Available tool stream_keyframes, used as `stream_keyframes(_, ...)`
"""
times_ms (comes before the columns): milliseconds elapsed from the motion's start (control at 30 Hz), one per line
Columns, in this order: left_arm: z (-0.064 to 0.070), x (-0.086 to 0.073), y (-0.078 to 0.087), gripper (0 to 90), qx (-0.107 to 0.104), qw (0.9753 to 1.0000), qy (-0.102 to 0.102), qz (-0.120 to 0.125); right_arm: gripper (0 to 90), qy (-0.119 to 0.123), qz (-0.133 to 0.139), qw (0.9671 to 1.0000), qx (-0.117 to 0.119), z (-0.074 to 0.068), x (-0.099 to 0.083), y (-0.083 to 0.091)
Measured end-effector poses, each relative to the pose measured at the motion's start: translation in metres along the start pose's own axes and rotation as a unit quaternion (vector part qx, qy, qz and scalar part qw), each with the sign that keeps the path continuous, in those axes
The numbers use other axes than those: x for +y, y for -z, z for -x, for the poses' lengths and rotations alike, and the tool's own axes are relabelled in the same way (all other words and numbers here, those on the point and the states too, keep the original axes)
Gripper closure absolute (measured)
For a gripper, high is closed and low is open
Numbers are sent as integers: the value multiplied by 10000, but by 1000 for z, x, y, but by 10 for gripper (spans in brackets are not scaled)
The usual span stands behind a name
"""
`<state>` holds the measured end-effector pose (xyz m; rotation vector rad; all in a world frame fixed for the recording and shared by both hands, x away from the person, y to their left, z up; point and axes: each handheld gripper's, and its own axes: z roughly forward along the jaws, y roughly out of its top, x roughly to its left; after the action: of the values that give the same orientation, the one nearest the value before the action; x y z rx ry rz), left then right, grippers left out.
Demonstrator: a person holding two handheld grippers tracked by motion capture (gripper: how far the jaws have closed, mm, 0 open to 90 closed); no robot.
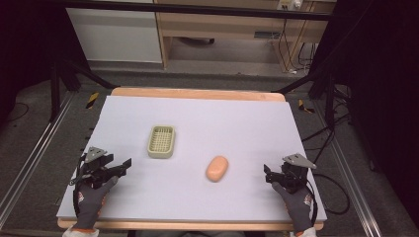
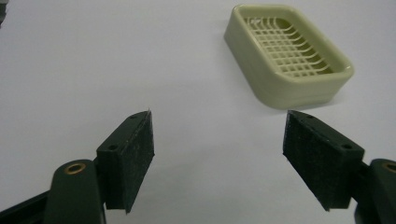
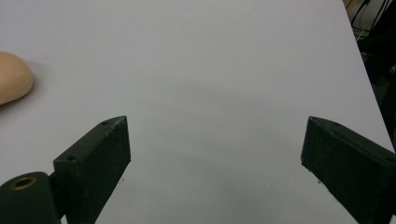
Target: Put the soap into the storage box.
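Observation:
A pale green soap dish [image 1: 161, 141] with a slotted grid floor sits left of the table's middle. It holds nothing. A peach oval soap bar [image 1: 217, 168] lies on the table to its right and nearer to me. My left gripper [image 1: 123, 167] hovers at the near left, open, with nothing between its jaws. In the left gripper view the soap dish [image 2: 280, 88] lies ahead and to the right of the open left gripper [image 2: 218, 114]. My right gripper [image 1: 268, 175] is at the near right, open with nothing in it. The soap bar [image 3: 11, 81] lies to the left of the right gripper [image 3: 217, 120].
The table [image 1: 237, 118] has a pale matte top with a wooden edge at the back and front. Dark frame rails and cables run along both sides on the floor. A wooden cabinet [image 1: 222, 24] stands beyond the table.

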<state>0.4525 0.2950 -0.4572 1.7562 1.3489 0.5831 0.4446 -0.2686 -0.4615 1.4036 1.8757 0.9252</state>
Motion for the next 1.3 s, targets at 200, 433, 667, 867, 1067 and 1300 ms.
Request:
stream_keyframes(200,13,3,2,263,-148,9998,-60,71,83,-28,-85,9999,-46,4,-3,-1)
stream_keyframes(433,26,5,0,281,-218,9997,-142,38,92,-44,-155,9999,-39,6,-5,-2)
stream_keyframes(667,40,9,-1,299,-347,9990,-296,16,92,-24,-199,9998,-86,7,-7,-4)
stream_keyframes(867,50,10,-2,306,-404,9982,-433,-29,92,-12,-230,9996,-138,6,-8,-3)
stream_keyframes(1067,61,15,-5,303,-444,9973,-578,-32,92,7,-169,9997,-178,6,-7,-3)
stream_keyframes(1300,73,23,-10,291,-619,9955,-706,-102,88,-47,-121,9998,-176,6,-5,-2)
